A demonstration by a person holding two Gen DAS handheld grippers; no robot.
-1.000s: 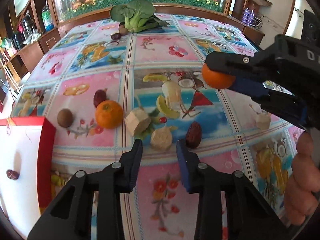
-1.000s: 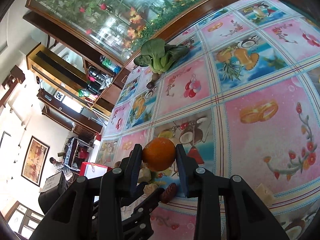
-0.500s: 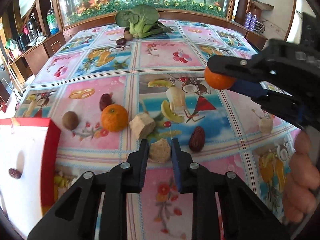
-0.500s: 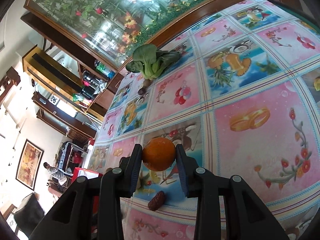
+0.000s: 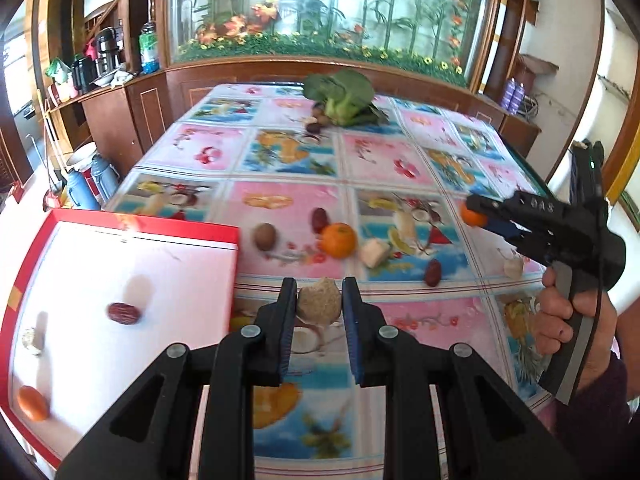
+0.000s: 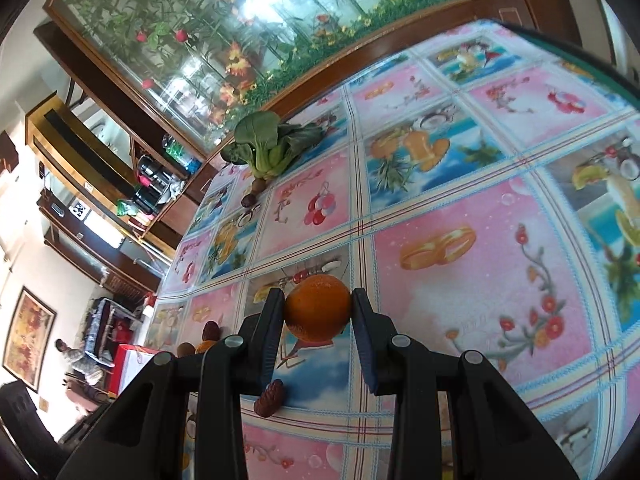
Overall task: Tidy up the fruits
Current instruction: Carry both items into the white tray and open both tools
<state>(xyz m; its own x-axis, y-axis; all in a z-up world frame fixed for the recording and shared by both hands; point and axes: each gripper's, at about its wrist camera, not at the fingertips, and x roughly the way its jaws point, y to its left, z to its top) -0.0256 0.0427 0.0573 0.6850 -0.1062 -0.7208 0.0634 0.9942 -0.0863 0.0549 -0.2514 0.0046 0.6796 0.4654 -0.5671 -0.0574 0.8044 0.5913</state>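
Right now the left hand-held gripper (image 5: 319, 305) is clenched on a pale beige lump (image 5: 319, 306), lifted clear of the table (image 5: 404, 152) and hanging just beside the red-rimmed white box (image 5: 132, 264), probably so it can be carried over the rim and dropped in. A red date (image 5: 124, 313), a small orange fruit (image 5: 33, 403) and a pale piece (image 5: 33, 340) lie inside the box. Farther out, the right hand-held gripper (image 6: 318, 309) grasps an orange (image 6: 318, 308) above the table, seemingly waiting its turn. Loose on the table are another orange (image 5: 338, 240), a brown round fruit (image 5: 265, 236), two dates (image 5: 433, 273) and a pale chunk (image 5: 374, 252); leafy greens (image 5: 344, 98) sit at the far end
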